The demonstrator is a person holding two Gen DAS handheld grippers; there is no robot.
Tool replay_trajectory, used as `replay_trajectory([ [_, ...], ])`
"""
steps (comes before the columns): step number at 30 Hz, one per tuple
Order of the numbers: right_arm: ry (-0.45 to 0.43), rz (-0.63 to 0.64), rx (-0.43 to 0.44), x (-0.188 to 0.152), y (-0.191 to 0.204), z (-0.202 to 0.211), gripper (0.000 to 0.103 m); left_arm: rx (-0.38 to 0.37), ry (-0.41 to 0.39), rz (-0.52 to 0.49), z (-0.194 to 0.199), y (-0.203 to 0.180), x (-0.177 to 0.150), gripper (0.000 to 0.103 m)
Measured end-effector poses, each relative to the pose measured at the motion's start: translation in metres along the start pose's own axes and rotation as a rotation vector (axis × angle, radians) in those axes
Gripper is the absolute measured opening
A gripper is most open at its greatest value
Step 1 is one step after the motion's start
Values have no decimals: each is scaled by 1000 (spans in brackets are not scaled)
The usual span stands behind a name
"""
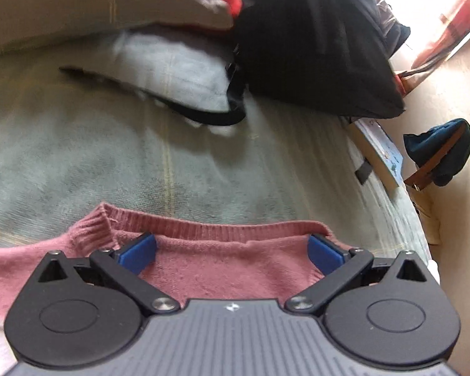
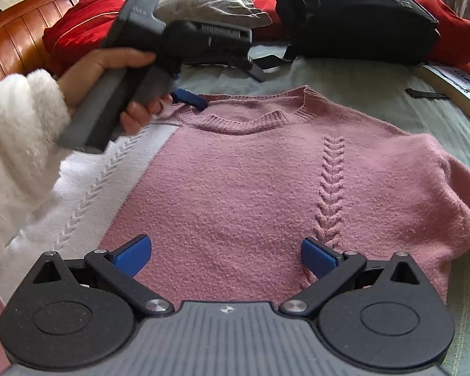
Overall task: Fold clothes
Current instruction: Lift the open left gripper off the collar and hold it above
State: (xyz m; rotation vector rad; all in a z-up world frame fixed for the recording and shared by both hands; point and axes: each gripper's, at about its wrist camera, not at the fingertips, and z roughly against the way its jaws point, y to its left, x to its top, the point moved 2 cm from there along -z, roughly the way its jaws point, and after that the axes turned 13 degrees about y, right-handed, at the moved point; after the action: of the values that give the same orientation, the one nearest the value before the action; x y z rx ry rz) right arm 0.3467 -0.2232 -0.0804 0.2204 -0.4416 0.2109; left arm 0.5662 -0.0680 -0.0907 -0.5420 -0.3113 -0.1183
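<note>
A pink sweater (image 2: 250, 181) lies flat, front up, on the bed (image 2: 344, 78). The right gripper (image 2: 225, 255) hovers wide open over its lower part. The left gripper (image 2: 191, 98), in a hand (image 2: 109, 65), meets the collar's left side, apparently touching. A black backpack (image 2: 351, 15) sits behind.

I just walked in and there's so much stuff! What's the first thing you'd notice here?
The big pink sweater spread flat on the bed, with a white panel down one side and a braided pattern up the front. Next, the left gripper, held in a hand with a fluffy white sleeve, with its blue fingers open at the sweater's collar. Behind, a black backpack sits among red bedding.
</note>
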Motion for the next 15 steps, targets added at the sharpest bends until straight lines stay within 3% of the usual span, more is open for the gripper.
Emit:
replay_trajectory([
  [4,-11,-2,11,0,-1,4,103,20,-20,-47,48,-9,-13,102],
  [11,-14,-2,8,0,0,5,103,181,184,-7,47,25,-35,102],
  [14,-9,-7,10,1,-3,3,103,203,164,41,34,52,-31,102],
  [15,-7,-10,10,2,-3,1,103,189,118,49,35,57,-26,102],
])
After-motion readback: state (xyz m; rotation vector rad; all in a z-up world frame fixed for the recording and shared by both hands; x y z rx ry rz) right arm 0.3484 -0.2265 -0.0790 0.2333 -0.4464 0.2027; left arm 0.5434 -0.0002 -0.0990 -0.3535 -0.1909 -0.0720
